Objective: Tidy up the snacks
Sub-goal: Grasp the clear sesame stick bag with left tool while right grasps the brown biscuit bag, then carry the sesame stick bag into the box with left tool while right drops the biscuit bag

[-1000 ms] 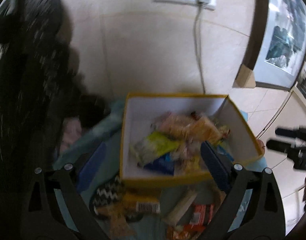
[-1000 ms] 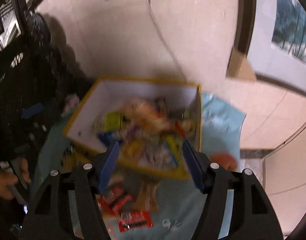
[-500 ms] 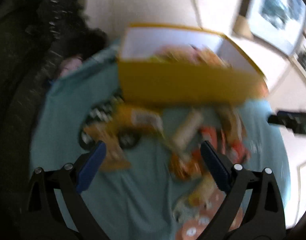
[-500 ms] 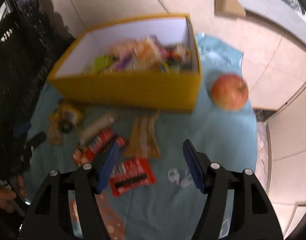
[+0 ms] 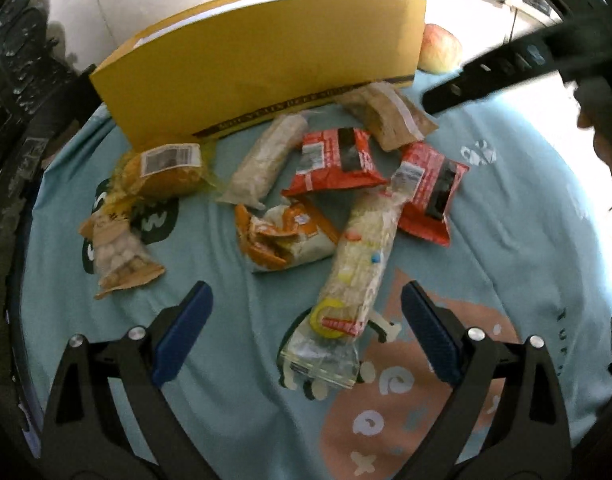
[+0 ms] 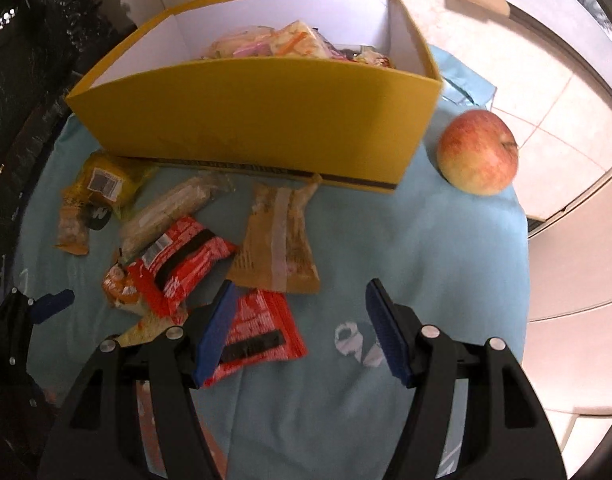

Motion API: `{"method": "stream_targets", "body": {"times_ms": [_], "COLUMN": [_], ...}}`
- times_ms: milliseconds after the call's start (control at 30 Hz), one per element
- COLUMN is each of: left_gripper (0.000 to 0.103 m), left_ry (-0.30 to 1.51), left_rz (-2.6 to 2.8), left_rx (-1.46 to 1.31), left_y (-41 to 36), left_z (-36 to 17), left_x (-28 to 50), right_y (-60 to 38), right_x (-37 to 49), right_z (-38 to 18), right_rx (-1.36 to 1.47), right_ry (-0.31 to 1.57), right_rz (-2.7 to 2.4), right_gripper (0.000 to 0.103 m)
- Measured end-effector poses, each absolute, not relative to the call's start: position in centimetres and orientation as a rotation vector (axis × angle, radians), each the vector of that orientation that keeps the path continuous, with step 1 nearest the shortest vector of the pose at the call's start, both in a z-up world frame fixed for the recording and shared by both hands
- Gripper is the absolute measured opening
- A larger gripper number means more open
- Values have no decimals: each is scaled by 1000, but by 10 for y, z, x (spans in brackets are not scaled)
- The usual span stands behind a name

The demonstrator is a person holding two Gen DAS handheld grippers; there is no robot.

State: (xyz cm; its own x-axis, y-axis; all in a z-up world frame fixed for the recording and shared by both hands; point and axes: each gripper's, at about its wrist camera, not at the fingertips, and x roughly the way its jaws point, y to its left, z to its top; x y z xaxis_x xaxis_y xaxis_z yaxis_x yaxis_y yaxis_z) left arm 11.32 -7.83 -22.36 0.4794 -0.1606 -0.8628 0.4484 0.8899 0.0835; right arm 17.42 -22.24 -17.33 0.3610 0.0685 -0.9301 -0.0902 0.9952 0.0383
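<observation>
My left hand-held gripper (image 5: 304, 312) hangs over the teal cloth (image 5: 234, 344) with its jaws spread wide and nothing in them; the lower end of a long clear packet (image 5: 353, 280) lies on the cloth between the blue pads (image 5: 184, 330), touched by neither. Beyond it lie an orange packet (image 5: 284, 236), two red packets (image 5: 335, 162), a pale roll (image 5: 266, 160), a brown sachet (image 5: 385, 114), a yellow bag (image 5: 162, 170) and a nut pouch (image 5: 120, 258), all loose in front of the yellow box (image 5: 258, 60). My right hand-held gripper (image 6: 302, 330) is likewise held open and empty; its left pad overlaps the edge of a red packet (image 6: 258, 334), though I cannot tell whether they touch. More snacks (image 6: 282, 46) fill the box, seen from the right wrist. An apple (image 6: 477, 152) rests on the cloth just right of the box.
</observation>
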Motion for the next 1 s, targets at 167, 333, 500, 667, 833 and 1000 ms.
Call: {"method": "stream_targets", "body": {"times_ms": [167, 333, 500, 667, 833, 1000], "left_gripper": [96, 62, 29, 29, 29, 29], "left_ry": [1026, 1029, 1030, 1019, 1000, 1057], "left_rz": [-394, -411, -475, -460, -484, -472], "left_rx": [355, 378, 382, 311, 301, 305], "left_y": [-83, -87, -93, -82, -84, -81], "left_z": [-236, -244, -240, -229, -212, -221], "left_x": [112, 108, 100, 99, 92, 87], "right_y": [-205, -193, -192, -223, -248, -271], "right_x": [196, 213, 205, 179, 144, 101], "right_z": [-191, -217, -223, -202, -198, -215], "right_rx": [-75, -94, -146, -8, 42, 57], "right_ry": [1208, 1268, 1284, 1257, 1261, 1336], "right_rz": [91, 90, 136, 169, 172, 162], "right_gripper": [67, 65, 46, 42, 42, 42]}}
